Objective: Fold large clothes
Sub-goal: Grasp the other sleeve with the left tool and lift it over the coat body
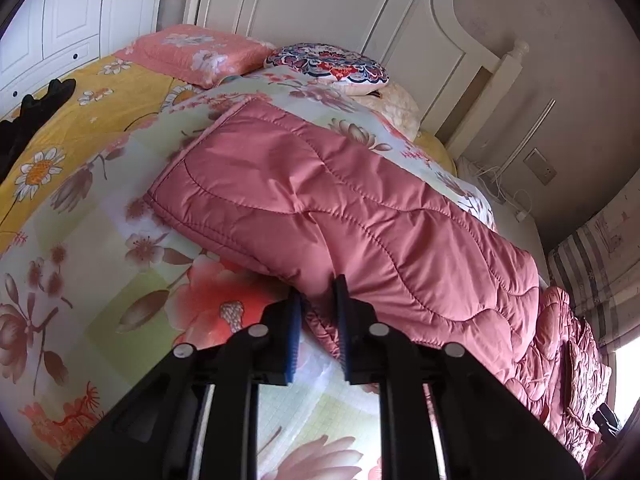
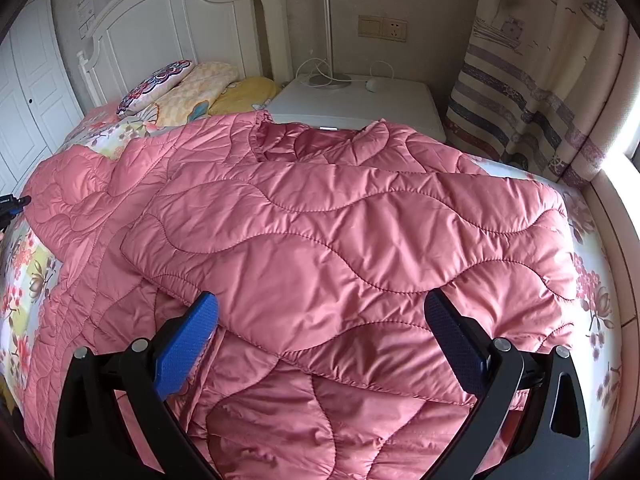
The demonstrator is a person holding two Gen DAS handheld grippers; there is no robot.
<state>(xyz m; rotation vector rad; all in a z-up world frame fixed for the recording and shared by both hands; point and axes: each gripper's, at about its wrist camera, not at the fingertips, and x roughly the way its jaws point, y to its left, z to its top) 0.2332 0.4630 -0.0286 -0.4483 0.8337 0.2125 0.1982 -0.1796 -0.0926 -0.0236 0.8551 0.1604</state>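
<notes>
— Pink quilted coat (image 2: pixel 340 232) lies on the bed (image 2: pixel 592 280), one sleeve folded across already?
— Yes. Left gripper (image 1: pixel 318 304) jaws pinch its near hem; right gripper (image 2: pixel 320 320) jaws gape empty. Body folds remain.

My left wrist camera sits low and close over the bed (image 1: pixel 72 216), looking down along its fingers toward the headboard (image 1: pixel 320 8), the pink quilted coat (image 1: pixel 320 184) filling the middle. My right wrist camera looks from the foot edge, angled down toward the nightstand (image 2: pixel 352 100) corner. Both views share the coat, the headboard and the patterned round cushion (image 1: pixel 328 65).
</notes>
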